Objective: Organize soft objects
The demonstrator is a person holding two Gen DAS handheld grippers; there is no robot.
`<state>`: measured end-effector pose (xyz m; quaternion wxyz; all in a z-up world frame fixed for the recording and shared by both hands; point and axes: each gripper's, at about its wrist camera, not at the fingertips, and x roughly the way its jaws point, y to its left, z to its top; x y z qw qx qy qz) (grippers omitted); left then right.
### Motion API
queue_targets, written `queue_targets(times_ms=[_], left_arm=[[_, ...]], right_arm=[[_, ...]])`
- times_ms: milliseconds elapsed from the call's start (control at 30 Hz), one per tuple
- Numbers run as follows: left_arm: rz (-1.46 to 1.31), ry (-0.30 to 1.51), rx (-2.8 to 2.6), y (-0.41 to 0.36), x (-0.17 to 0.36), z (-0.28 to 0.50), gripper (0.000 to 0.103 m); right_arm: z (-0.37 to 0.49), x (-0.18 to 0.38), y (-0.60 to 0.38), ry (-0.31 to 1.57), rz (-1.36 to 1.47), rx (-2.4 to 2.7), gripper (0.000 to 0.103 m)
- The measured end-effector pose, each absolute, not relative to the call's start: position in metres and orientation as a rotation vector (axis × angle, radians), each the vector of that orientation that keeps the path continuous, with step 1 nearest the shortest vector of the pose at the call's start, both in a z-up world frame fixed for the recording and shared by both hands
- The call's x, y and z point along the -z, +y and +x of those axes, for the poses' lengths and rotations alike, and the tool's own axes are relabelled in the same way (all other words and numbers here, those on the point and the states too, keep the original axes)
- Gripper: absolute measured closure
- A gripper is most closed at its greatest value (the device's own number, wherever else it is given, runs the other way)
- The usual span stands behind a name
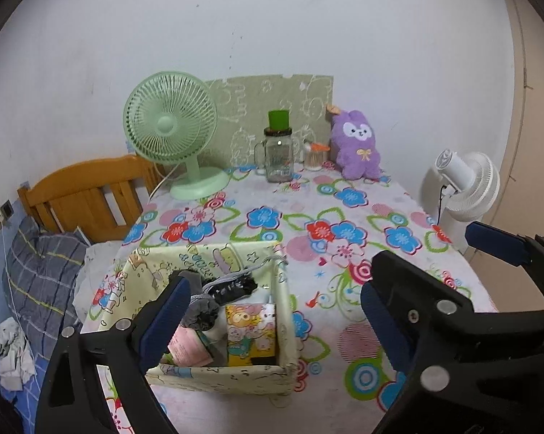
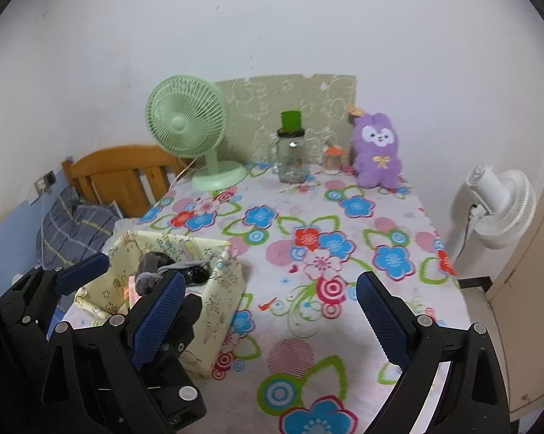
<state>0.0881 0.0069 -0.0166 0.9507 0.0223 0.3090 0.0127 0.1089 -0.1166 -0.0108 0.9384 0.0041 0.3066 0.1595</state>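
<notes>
A cream cartoon-print fabric basket (image 1: 214, 370) stands at the near left of the flowered table. Inside it lie grey socks (image 1: 199, 316), a dark cloth item (image 1: 235, 287), a pink piece (image 1: 187, 347) and a cartoon-print packet (image 1: 250, 332). My left gripper (image 1: 277, 289) hovers open over the basket's right part, holding nothing. My right gripper (image 2: 268, 300) is open and empty too, just right of the basket (image 2: 217, 311). A purple plush rabbit (image 1: 358, 144) (image 2: 378, 152) sits upright at the table's far right against the wall.
At the back stand a green desk fan (image 1: 170, 126), a glass jar with a green lid (image 1: 279, 155) and a small swab holder (image 1: 313, 157). A white fan (image 2: 499, 209) stands off the table's right edge. A wooden headboard (image 1: 87, 195) and a plaid pillow (image 1: 44, 275) lie left.
</notes>
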Motion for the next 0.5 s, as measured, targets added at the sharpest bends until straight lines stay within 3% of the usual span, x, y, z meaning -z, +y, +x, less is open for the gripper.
queue_targets(times_ms=[500], left_arm=[[0.062, 0.516, -0.015, -0.016, -0.017, 0.052, 0.0]], right_arm=[[0.062, -0.021, -0.164, 0.511, 0.051, -0.193, 0.002]])
